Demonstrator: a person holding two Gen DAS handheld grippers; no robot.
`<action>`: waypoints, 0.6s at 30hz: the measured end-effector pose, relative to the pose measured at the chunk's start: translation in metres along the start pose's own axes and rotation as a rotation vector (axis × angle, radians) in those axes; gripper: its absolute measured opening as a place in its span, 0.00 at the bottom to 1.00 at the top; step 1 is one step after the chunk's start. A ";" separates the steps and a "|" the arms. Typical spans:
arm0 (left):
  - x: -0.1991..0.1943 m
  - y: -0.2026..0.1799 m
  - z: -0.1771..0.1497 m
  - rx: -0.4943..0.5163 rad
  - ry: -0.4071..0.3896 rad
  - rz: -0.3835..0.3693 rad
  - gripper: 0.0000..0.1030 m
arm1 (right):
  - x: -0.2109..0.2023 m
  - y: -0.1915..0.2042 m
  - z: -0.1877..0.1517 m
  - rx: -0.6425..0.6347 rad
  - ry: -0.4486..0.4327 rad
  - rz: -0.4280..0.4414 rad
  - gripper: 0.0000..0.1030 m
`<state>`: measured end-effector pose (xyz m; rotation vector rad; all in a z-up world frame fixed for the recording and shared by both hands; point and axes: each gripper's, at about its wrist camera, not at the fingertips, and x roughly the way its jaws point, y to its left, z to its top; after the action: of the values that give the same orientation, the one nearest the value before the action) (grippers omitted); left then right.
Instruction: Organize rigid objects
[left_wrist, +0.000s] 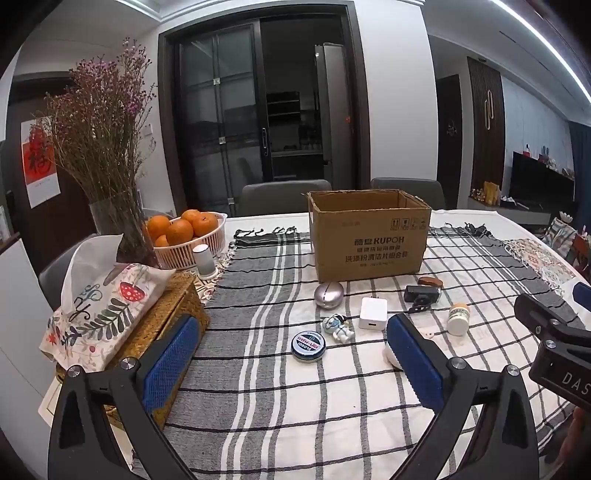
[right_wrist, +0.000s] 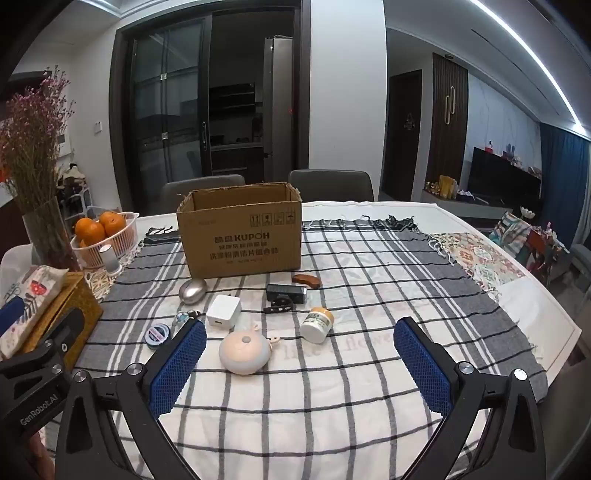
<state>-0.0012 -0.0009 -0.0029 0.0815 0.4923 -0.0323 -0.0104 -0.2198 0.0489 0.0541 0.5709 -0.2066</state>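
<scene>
An open cardboard box (left_wrist: 369, 236) (right_wrist: 242, 236) stands on the checked cloth. In front of it lie a silver egg-shaped object (left_wrist: 328, 294) (right_wrist: 192, 290), a white charger (left_wrist: 373, 313) (right_wrist: 223, 311), a small astronaut figure (left_wrist: 338, 326), a round blue tin (left_wrist: 308, 344) (right_wrist: 157, 335), a black device (left_wrist: 421, 295) (right_wrist: 286, 293), a brown wooden piece (left_wrist: 430, 281) (right_wrist: 306, 280), a white jar (left_wrist: 458, 318) (right_wrist: 317, 325) and a pale round gadget (right_wrist: 243, 352). My left gripper (left_wrist: 291, 363) and right gripper (right_wrist: 301, 363) both hover open and hold nothing, short of the objects.
At the left stand a tissue box on a woven basket (left_wrist: 107, 314), a vase of dried flowers (left_wrist: 110, 155), a basket of oranges (left_wrist: 188, 236) and a small white cylinder (left_wrist: 205, 260). Chairs (left_wrist: 284, 195) stand behind the table. The table edge (right_wrist: 546, 295) curves away on the right.
</scene>
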 end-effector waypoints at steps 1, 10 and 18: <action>0.000 0.001 0.000 -0.001 -0.001 -0.002 1.00 | 0.000 0.000 0.000 0.000 -0.001 -0.001 1.00; 0.000 0.002 0.000 -0.002 -0.003 -0.005 1.00 | 0.000 0.002 0.000 -0.002 0.002 0.001 1.00; -0.002 0.002 0.001 -0.002 -0.011 0.002 1.00 | 0.000 0.001 0.000 -0.001 0.000 0.000 1.00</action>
<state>-0.0025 0.0013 -0.0007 0.0797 0.4812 -0.0304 -0.0106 -0.2187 0.0489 0.0531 0.5711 -0.2061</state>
